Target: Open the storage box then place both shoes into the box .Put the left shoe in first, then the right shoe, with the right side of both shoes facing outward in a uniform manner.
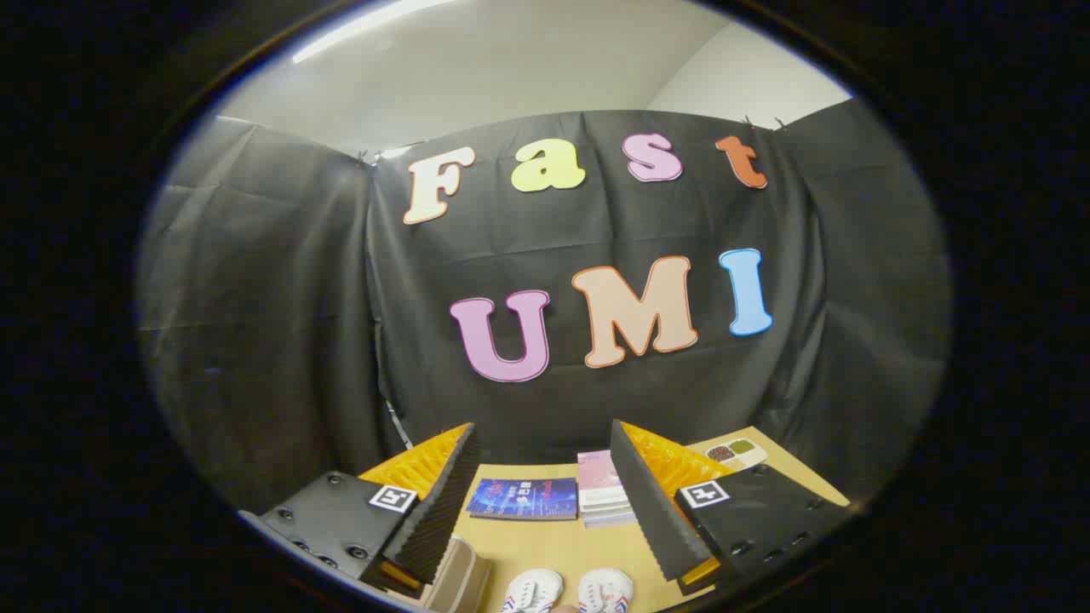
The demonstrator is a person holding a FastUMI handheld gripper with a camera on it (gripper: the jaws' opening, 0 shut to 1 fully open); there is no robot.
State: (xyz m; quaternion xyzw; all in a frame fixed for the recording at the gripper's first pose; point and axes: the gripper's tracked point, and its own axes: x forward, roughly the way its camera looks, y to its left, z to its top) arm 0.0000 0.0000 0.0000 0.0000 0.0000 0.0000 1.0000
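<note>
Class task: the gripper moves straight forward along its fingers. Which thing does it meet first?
The open gripper points above the table; the blue book lies ahead but probably lower. It likely reaches the black cloth wall first; depth is unclear.

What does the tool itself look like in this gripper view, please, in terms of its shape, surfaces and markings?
The tool has two wedge-shaped fingers with ribbed inner faces. Each sits on a dark block studded with screws, and each block carries a square black-and-white marker. The fingers stand apart with nothing between them, above the wooden table.
</note>
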